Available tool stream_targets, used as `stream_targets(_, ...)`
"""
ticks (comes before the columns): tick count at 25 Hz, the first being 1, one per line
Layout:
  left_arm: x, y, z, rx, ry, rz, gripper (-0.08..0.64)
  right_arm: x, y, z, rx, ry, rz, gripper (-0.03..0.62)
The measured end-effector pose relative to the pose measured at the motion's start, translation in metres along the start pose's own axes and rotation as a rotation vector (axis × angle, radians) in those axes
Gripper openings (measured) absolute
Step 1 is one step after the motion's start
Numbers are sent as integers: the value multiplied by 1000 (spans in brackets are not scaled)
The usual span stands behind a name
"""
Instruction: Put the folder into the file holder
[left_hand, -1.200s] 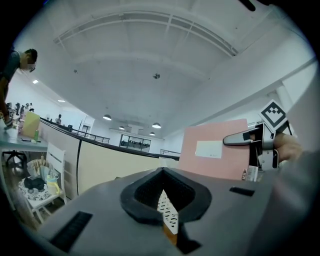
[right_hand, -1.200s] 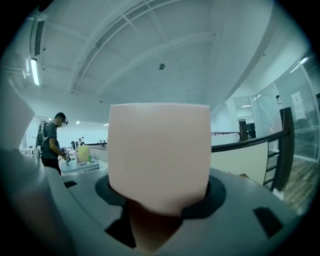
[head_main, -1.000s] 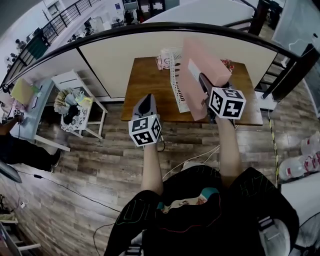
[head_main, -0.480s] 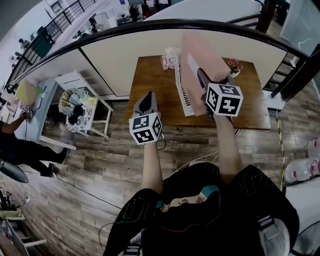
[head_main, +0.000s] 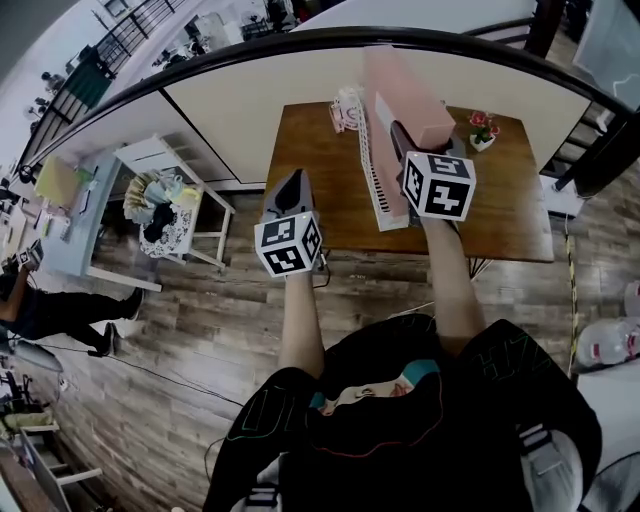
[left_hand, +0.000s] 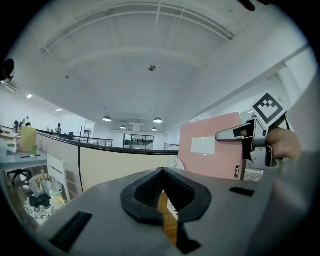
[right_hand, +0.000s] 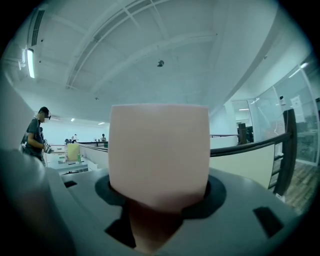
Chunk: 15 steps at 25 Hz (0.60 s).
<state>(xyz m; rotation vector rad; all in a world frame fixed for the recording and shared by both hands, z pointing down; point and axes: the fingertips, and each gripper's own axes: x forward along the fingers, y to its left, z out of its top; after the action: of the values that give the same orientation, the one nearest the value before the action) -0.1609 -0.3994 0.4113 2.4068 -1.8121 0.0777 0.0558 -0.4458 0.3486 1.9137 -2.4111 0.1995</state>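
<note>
Pink folder (head_main: 400, 100) stands upright, clamped between the jaws of the right gripper (head_main: 408, 150), just above and against the white wire file holder (head_main: 372, 185) on the brown wooden table (head_main: 320, 170). Whether its lower edge is already inside the holder cannot be told. The left gripper (head_main: 290, 190) hangs over the table's near left edge, well left of the folder, jaws pressed together with nothing between them.

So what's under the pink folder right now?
The white file holder on the wooden table. The right tool covers the bottom edge of the folder, so whether it's inside can't be seen.
</note>
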Motion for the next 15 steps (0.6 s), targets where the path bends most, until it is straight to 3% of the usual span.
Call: stream_targets(15,10,19,-31,8,100,16,-3,35,5,-22,6,-3,-57,275)
